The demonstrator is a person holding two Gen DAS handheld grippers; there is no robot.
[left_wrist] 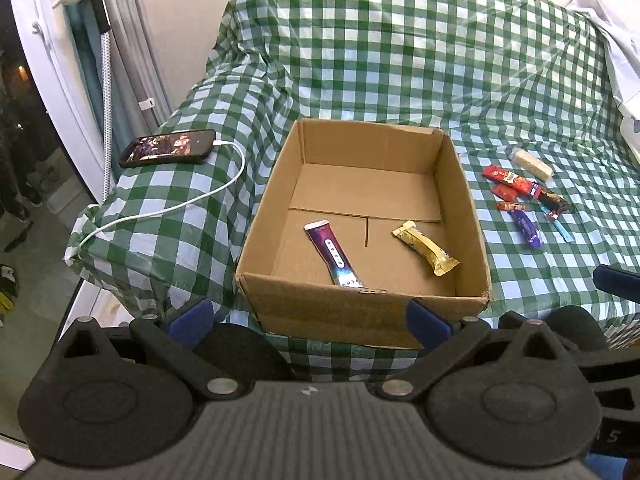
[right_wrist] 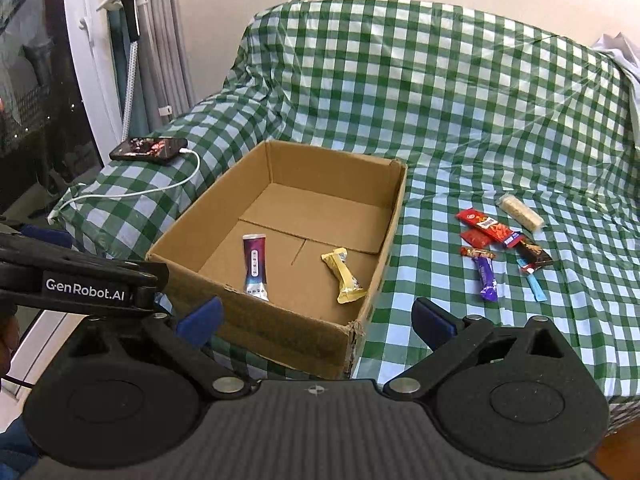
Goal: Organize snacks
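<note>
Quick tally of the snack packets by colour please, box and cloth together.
Red: 2
Purple: 2
Gold: 1
White: 1
Dark brown: 1
Blue: 1
Orange-ended, small: 1
Total: 9, two of them in the box.

"GenRobot.AI" stands on the left gripper [right_wrist: 191, 322] body.

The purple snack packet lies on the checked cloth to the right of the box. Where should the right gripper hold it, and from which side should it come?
Probably grip the purple packet across its narrow middle, coming down from above. It lies flat and long on the checked cloth, so the open right gripper should span its short width. An orange candy touches its far end, so stay nearer the free, near end.
</note>
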